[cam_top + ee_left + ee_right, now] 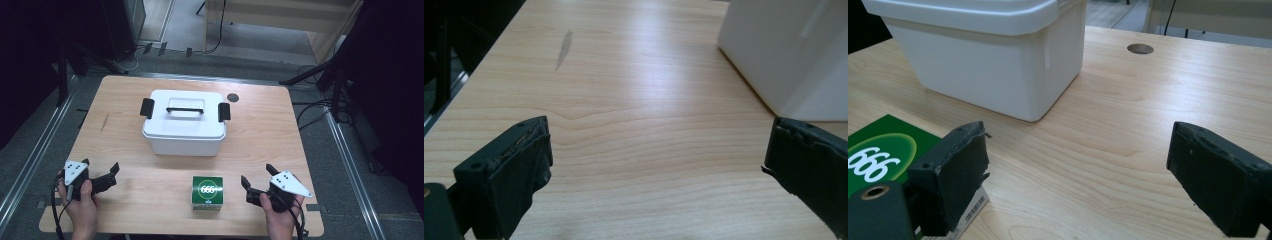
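We hold the left gripper (107,172) near the front left corner of the desk (260,135), its jaws wide apart with nothing between them. The right gripper (252,184) is near the front right corner, also wide open and empty. The green carton (207,192) stands between them at the front edge, touching neither. The white lidded box (184,125) sits behind it, near the middle.

in the left gripper view the white box (789,55) runs off the top and right edges, its lid out of frame. in the right gripper view the green carton (883,155) is cut by the left edge and partly hidden behind a jaw; its barcode print is too small to read.
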Demonstrator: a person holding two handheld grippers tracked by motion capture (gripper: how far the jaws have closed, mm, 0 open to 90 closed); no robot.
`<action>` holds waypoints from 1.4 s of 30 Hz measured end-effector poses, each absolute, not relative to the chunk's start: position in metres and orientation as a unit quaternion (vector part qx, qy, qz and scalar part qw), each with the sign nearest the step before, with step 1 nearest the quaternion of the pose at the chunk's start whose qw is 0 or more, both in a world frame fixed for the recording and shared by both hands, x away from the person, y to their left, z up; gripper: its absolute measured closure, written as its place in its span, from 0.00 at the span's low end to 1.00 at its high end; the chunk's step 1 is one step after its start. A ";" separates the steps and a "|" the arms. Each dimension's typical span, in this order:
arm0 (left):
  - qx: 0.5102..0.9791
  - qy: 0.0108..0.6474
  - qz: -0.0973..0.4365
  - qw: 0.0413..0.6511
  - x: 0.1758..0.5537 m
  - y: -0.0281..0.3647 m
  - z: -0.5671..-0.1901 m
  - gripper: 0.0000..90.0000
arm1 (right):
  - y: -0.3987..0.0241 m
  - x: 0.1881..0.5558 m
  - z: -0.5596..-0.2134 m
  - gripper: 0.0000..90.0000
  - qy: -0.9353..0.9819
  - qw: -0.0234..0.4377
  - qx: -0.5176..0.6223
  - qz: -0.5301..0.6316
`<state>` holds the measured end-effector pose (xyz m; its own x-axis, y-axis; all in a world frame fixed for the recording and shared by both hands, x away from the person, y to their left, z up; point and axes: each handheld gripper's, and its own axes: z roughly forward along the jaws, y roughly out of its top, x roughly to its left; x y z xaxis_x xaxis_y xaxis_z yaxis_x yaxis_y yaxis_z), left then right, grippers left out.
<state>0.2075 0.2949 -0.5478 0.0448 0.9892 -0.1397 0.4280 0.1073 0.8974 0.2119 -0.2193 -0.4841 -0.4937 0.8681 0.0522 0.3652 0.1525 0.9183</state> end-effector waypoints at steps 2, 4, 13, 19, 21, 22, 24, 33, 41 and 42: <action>0.583 0.607 0.330 0.428 0.207 0.295 -0.548 0.00 | -0.221 0.214 -0.482 0.10 0.715 0.258 0.431 0.486; 0.588 0.602 0.333 0.426 0.207 0.292 -0.549 0.00 | -0.224 0.219 -0.477 0.10 0.718 0.249 0.427 0.490; 0.595 0.599 0.339 0.415 0.209 0.289 -0.551 0.00 | -0.222 0.244 -0.444 0.13 0.746 0.264 0.394 0.468; 0.584 0.603 0.349 0.418 0.206 0.287 -0.551 0.00 | -0.216 0.262 -0.429 0.13 0.761 0.263 0.377 0.457; 0.580 0.604 0.357 0.413 0.206 0.286 -0.551 0.00 | -0.215 0.269 -0.426 0.13 0.761 0.241 0.377 0.470; 0.579 0.603 0.360 0.414 0.205 0.285 -0.551 0.00 | -0.216 0.271 -0.425 0.13 0.762 0.233 0.376 0.473; 0.575 0.604 0.369 0.411 0.204 0.284 -0.551 0.00 | -0.215 0.278 -0.423 0.13 0.768 0.223 0.372 0.471; 0.572 0.599 0.386 0.407 0.203 0.282 -0.551 0.00 | -0.213 0.307 -0.419 0.13 0.796 0.188 0.360 0.448; 0.592 0.597 0.382 0.383 0.210 0.277 -0.550 0.00 | -0.208 0.330 -0.409 0.14 0.823 0.182 0.337 0.419; 0.591 0.602 0.379 0.381 0.211 0.278 -0.550 0.00 | -0.207 0.333 -0.408 0.14 0.828 0.177 0.333 0.415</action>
